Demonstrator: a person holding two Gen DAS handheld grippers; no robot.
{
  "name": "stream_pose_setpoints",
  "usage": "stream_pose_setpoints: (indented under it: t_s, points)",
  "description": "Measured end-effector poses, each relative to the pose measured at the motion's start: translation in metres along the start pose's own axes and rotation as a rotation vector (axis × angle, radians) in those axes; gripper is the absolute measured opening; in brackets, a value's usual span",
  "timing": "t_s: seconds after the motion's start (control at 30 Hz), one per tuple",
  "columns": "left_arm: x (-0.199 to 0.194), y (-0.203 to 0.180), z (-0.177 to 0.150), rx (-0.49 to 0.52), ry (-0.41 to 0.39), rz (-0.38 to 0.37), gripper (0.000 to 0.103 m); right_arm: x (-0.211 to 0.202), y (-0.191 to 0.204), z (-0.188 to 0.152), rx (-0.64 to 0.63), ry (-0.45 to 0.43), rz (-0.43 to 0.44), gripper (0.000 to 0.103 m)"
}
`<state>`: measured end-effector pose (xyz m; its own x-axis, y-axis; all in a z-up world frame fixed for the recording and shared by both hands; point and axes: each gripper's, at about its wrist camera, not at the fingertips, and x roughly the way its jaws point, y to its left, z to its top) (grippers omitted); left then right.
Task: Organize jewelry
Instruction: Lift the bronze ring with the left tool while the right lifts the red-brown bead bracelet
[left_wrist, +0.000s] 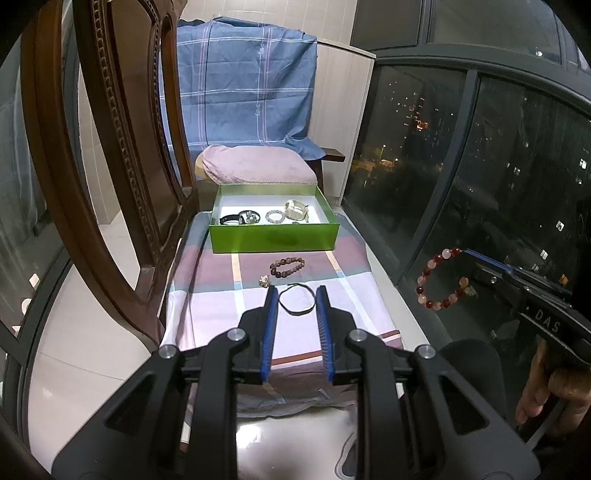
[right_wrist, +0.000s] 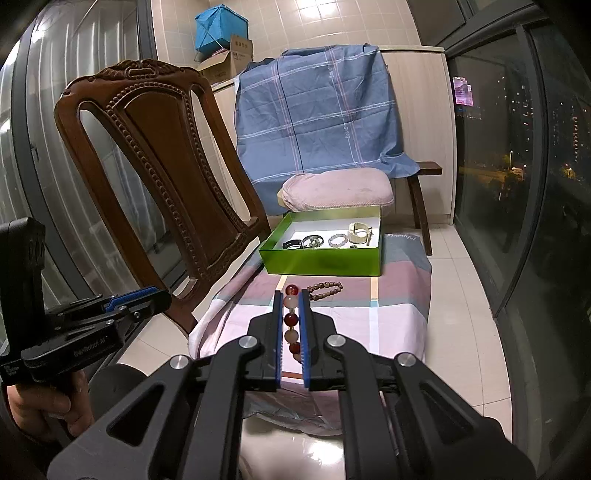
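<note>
A green box sits at the far end of a cloth-covered stool and holds a black band, a ring, a pale bead bracelet and a cream watch. On the cloth lie a brown bead bracelet, a small charm and a thin black cord loop. My left gripper is open, its fingers either side of the cord loop. My right gripper is shut on a red and pink bead bracelet, held in the air right of the stool.
A carved wooden chair stands close on the left. A pink cushion and blue checked cloth lie behind the box. Glass windows run along the right. Tiled floor surrounds the stool.
</note>
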<state>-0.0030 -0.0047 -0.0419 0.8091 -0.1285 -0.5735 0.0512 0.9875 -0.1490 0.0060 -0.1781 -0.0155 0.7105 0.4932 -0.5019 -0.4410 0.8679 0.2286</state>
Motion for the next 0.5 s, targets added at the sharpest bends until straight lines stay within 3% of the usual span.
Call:
stream_pose_setpoints:
  t_s: [0.33,0.5]
  points:
    - [0.011,0.004,0.001,-0.011,0.029,0.002,0.021,0.015,-0.001,0.002,-0.001,0.024,0.000,0.008]
    - [0.023,0.008,0.031,-0.004,0.024,-0.047,0.021,0.037,-0.010,0.027,-0.013,0.016,0.017,0.008]
